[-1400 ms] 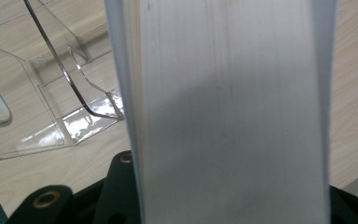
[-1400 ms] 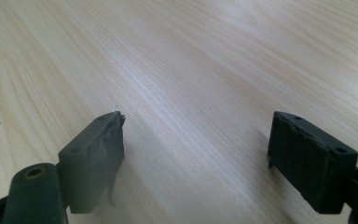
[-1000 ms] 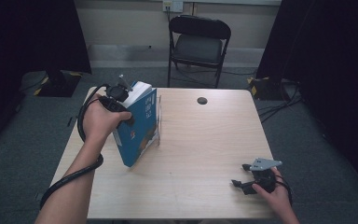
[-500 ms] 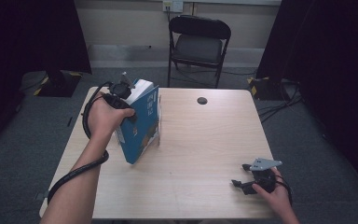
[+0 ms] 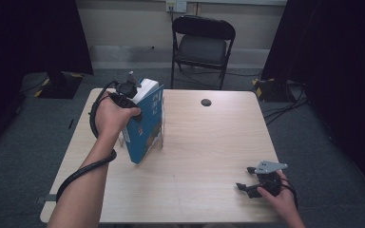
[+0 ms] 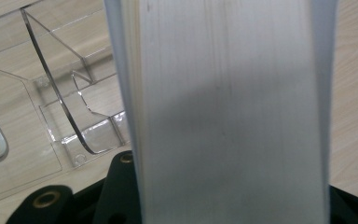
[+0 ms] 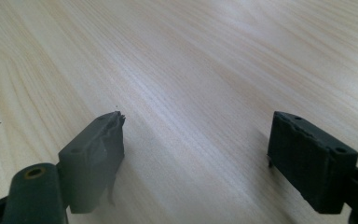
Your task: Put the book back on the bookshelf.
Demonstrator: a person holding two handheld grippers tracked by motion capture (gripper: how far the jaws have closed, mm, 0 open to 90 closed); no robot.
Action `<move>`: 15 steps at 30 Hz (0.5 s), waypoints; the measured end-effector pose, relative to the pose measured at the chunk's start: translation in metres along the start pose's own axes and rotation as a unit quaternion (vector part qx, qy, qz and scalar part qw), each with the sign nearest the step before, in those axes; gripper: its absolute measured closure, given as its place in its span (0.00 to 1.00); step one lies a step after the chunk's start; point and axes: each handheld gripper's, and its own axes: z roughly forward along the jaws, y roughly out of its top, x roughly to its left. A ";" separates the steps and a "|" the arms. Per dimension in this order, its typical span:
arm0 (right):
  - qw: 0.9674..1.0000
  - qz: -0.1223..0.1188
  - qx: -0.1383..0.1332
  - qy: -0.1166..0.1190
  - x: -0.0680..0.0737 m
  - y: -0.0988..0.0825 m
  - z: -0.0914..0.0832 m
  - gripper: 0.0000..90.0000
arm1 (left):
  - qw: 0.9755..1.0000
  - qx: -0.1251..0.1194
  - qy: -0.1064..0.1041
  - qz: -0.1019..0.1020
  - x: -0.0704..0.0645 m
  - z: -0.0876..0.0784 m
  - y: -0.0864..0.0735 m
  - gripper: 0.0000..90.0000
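Left tool (image 5: 132, 97) was clamped across the blue book (image 5: 147, 124), held tilted over the clear stand (image 6: 70, 116) at the bench's (image 5: 204, 156) left. Advice: lower slowly, spine square to the stand's slot. Right tool (image 5: 255, 183) rested apart, empty.

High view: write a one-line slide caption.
Left gripper holds a blue book at a clear stand; right gripper rests open.

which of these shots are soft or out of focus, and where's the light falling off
Left gripper view: the book's page edge sits too close and blurs, while the clear acrylic stand behind is sharper. Right gripper view: the right gripper fingers are soft, casting faint shadows on the table. High view: the tabletop is evenly lit, the room's sides fall to black.
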 end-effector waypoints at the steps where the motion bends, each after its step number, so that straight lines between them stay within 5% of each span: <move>1: 1.000 0.000 0.000 0.000 0.000 0.000 0.000 0.20 | 1.000 -0.001 0.001 0.002 0.000 0.000 0.000 0.69; 8: 1.000 -0.001 0.000 0.000 0.000 0.000 0.000 0.20 | 1.000 -0.001 0.003 0.004 0.002 0.003 0.005 0.69; 9: 1.000 0.000 0.000 0.000 0.000 0.000 0.000 0.20 | 1.000 -0.004 0.003 -0.012 -0.001 0.004 0.004 0.69; 15: 1.000 -0.001 0.000 0.000 0.000 0.000 0.000 0.20 | 1.000 -0.009 0.009 -0.018 0.000 0.008 0.006 0.69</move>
